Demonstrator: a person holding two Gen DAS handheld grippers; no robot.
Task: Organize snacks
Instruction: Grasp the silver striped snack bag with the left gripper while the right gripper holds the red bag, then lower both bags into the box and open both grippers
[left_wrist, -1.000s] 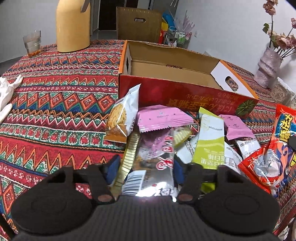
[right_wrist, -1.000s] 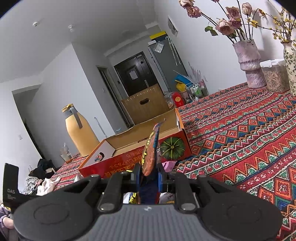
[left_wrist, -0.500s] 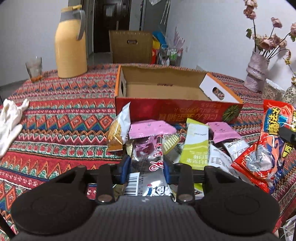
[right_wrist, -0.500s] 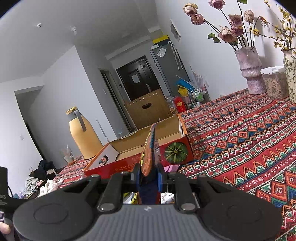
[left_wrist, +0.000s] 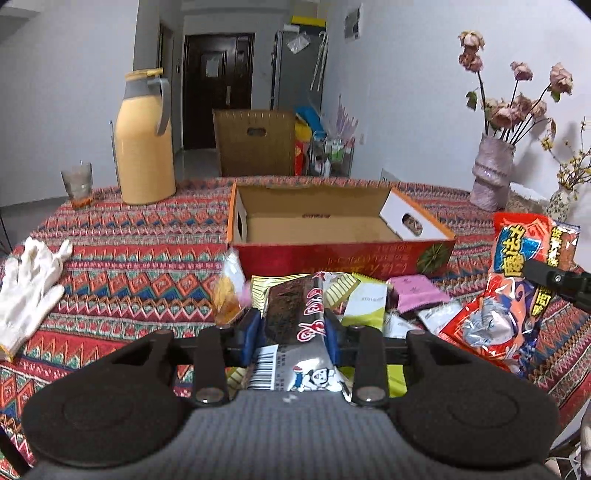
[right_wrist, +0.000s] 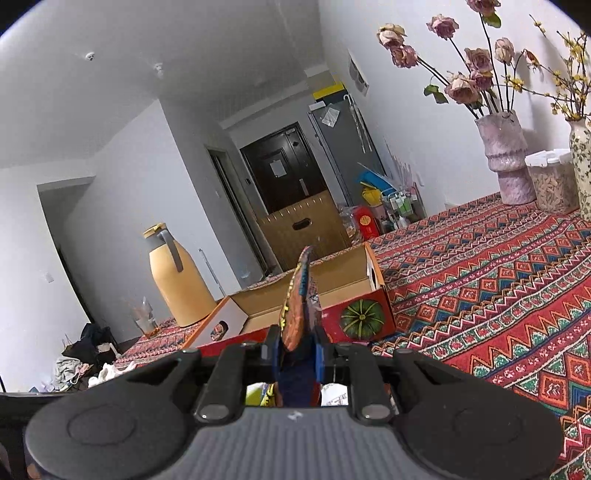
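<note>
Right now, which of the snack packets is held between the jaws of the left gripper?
The silver-and-brown packet with a barcode, clamped in the left gripper. The lime-green packet and pink packet lie loose on the table; the right gripper grips the big red one.

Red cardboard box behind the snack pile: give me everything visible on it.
The red cardboard box is a long, shallow open-topped carton, plain brown inside, glossy red outside with upside-down gold lettering and a green pumpkin picture at one corner. Both end flaps stand open, each with a handle cutout. It sits flat on the patterned tablecloth and looks empty. Snack packets crowd its near wall; whether they touch it is unclear. Neither gripper touches it.
</note>
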